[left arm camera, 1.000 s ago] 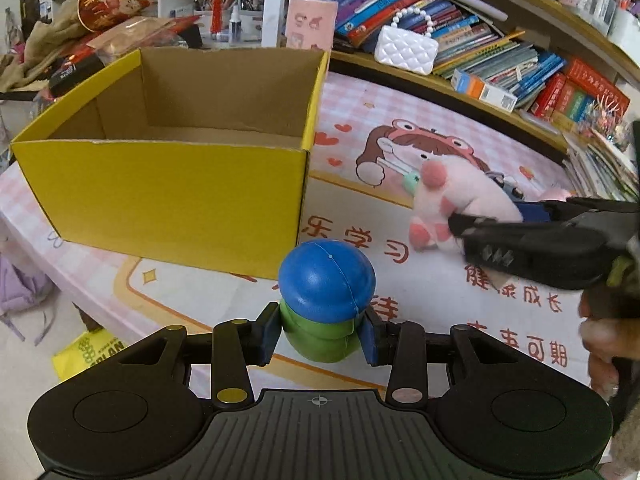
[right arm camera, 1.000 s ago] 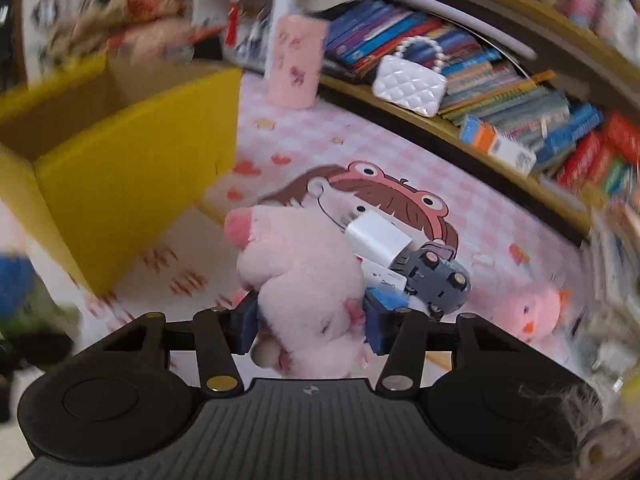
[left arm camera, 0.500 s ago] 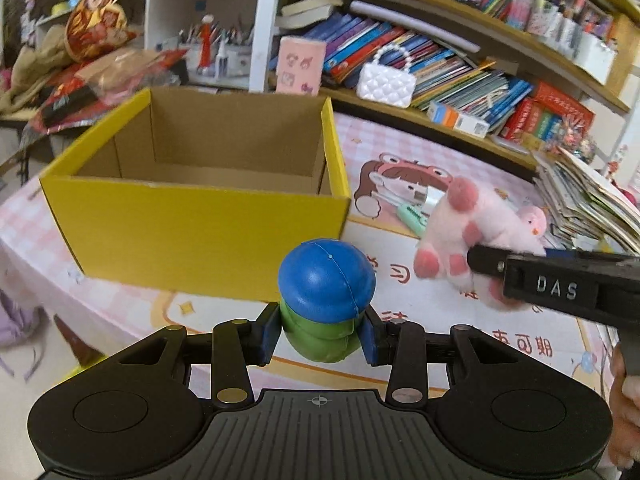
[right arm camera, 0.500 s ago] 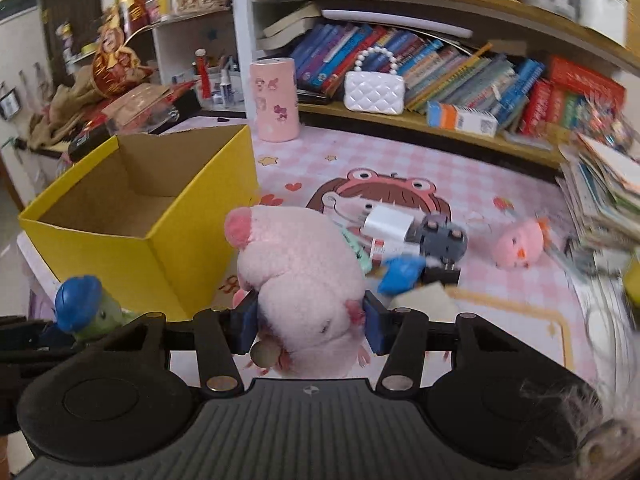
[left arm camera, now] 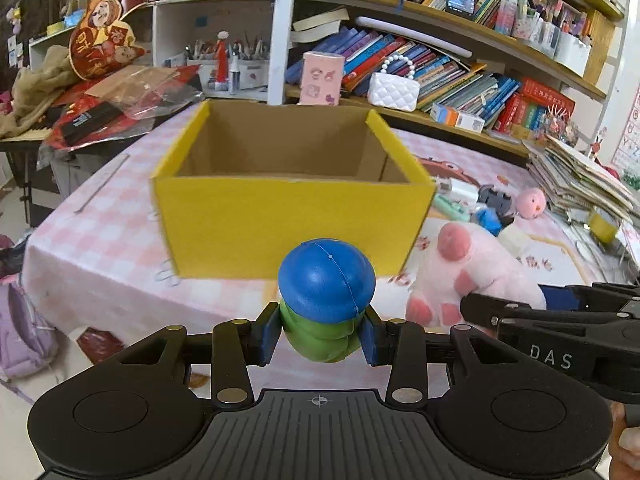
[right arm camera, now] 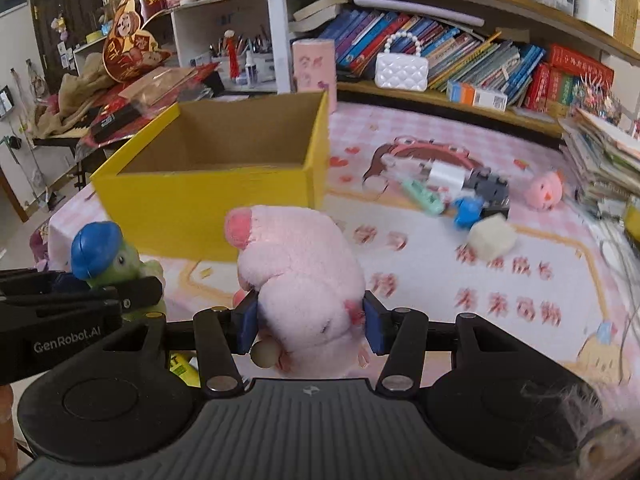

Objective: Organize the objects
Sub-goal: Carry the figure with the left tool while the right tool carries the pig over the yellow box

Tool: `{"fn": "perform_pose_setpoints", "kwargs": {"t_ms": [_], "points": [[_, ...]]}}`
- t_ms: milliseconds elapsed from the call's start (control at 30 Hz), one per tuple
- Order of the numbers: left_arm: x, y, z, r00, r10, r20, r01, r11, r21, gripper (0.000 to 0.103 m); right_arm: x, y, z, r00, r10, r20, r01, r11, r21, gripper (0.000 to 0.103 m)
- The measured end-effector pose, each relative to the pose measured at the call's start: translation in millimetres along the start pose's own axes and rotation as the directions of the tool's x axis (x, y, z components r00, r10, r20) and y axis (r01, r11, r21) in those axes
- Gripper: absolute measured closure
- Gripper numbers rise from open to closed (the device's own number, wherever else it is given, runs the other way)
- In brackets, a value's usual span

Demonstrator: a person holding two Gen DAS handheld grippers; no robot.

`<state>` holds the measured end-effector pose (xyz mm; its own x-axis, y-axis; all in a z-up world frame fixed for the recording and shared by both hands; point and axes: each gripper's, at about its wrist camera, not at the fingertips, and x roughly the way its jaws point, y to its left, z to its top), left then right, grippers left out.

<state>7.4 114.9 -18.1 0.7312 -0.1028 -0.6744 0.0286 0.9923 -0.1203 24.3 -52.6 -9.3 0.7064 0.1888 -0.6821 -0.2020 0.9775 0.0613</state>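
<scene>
Left wrist view, lower centre: left gripper [left arm camera: 322, 332] clamped on squashy green figure [left arm camera: 320, 330]; at right, right gripper [right arm camera: 310, 326] pinches light pink plush [right arm camera: 300, 284] mid-body, yielding softly.

Wooden bookshelves [left arm camera: 472, 36] packed with leaning books [right arm camera: 472, 60] along the back, white shelf unit [left arm camera: 224, 40] to the left, cluttered side desk [left arm camera: 60, 120] piled with cloth and bags, pink checked tablecloth [left arm camera: 92, 232], pale floor [right arm camera: 16, 236], even daylight, stacked books [left arm camera: 580, 176] at right
</scene>
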Motion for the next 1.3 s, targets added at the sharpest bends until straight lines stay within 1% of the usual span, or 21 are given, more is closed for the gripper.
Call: {"fn": "perform_pose_setpoints", "kwargs": {"t_ms": [100,267,500,667,900,1300], "points": [[-11.4,21.8,-10.2,1.0,0.007,-0.006,-0.007,1.0,-0.01,0.064,-1.5,23.2,-12.3,1.0,0.009,-0.025,-0.008,1.0,0.011,0.054],[-28.3,52.5,-19.1,1.0,0.03,-0.002,-0.031,0.999,-0.041,0.064,-4.6,55.6,-21.1,0.998,0.032,-0.048,-0.033,0.999,-0.008,0.054],[-42.3,72.1,-22.3,0.999,0.036,0.022,-0.035,0.998,-0.058,0.064,-12.7,83.4,-20.9,0.998,0.043,-0.041,-0.044,0.998,-0.042,0.054],[-45.9,79.0,-20.4,0.999,0.029,0.044,-0.026,0.998,-0.062,0.065,-15.5,87.7,-19.4,0.999,0.03,-0.033,-0.032,0.999,-0.044,0.054],[-47.4,78.3,-16.4,0.998,0.009,0.069,-0.005,0.999,-0.051,0.064,-19.0,87.1,-16.0,1.0,0.013,-0.02,-0.014,0.999,-0.044,0.054],[-43.2,77.6,-12.0,0.997,-0.018,0.076,0.021,0.999,-0.027,0.064,-18.5,86.3,-13.3,1.0,-0.014,-0.014,0.013,0.999,-0.036,0.054]]}}
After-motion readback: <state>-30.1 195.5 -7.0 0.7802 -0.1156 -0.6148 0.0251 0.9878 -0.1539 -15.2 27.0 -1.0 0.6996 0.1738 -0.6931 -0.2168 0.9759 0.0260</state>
